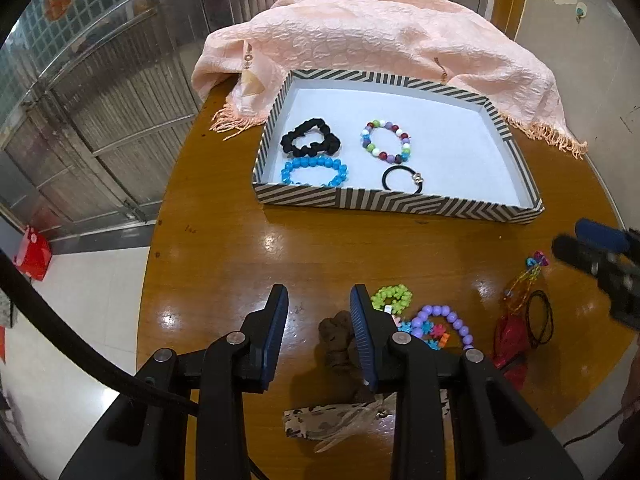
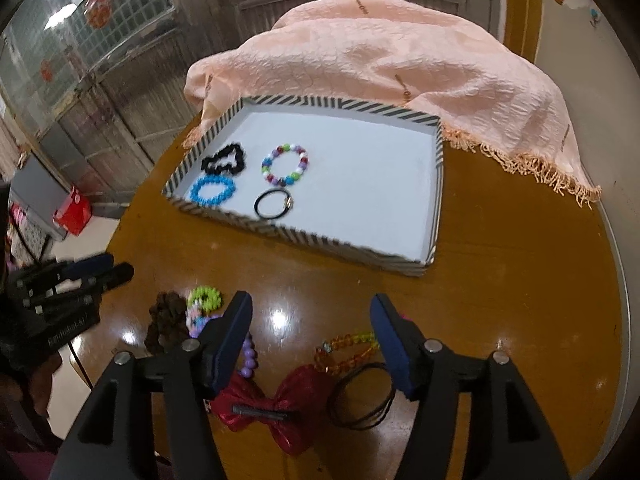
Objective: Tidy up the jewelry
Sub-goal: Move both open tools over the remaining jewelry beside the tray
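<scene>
Glossy brown wood makes up the round tabletop [image 1: 320, 240], its polish throwing back bright spots of ceiling light. Beyond its far edge stand metal-framed doors with ribbed panels and a wall of glass blocks [image 1: 80, 12] carrying red paper decorations; pale floor tiles [image 1: 80, 300] show at the left, with a red box [image 1: 34, 256] on them. A peach fringed cloth [image 1: 380, 40] lies heaped across the back of the tabletop, touching the rear wall of a striped tray [image 1: 360, 200].

On the tray's white floor, toward its left side, lie a black scrunchie [image 1: 310, 138], a blue bead bracelet [image 1: 316, 172], a multicoloured bead bracelet [image 1: 386, 140] and a black hair tie [image 1: 402, 179].

Loose pieces wait on the near tabletop: a brown scrunchie [image 1: 338, 336], a green bracelet [image 1: 392, 298], a purple bead bracelet [image 1: 448, 320], an amber bracelet [image 2: 346, 350], a red bow [image 2: 272, 404] and thin black hair bands [image 2: 364, 396].

Left gripper [image 1: 320, 300] hangs spread over the brown scrunchie, pinching nothing. Right gripper [image 2: 312, 312] stands spread above the bow and amber bracelet, holding nothing.
</scene>
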Tool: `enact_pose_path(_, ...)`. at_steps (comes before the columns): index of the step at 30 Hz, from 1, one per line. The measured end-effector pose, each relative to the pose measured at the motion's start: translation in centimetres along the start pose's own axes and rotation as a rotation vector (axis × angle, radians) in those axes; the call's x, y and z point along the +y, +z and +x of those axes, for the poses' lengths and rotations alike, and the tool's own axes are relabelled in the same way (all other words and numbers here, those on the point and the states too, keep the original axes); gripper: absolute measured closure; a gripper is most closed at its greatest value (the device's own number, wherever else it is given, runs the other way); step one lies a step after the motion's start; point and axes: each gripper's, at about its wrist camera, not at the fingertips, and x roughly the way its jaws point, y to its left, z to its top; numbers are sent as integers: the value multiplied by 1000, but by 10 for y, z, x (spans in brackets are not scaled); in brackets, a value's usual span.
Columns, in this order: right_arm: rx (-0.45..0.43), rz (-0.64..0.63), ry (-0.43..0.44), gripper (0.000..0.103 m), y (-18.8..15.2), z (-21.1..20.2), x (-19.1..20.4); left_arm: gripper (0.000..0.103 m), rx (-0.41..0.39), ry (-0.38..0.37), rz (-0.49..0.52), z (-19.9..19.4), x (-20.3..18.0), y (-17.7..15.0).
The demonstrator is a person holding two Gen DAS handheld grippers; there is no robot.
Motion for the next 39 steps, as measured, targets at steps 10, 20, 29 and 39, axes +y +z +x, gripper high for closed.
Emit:
enact_pose_path(10, -128, 30, -123, 22, 59, -21, -23, 81, 5, -4, -12, 0, 1, 0)
enact_pose_path(20, -171, 61, -139, 22, 91, -29, -39, 81, 15, 11, -70, 4, 20, 0)
enact_pose_path(29, -87, -7, -104, 22, 54, -17, -27, 81, 46, 36, -89, 14, 39, -4)
enact_pose_path(39, -21, -66, -64, 22, 9, -4, -6, 81, 52, 36, -61, 19, 38, -10)
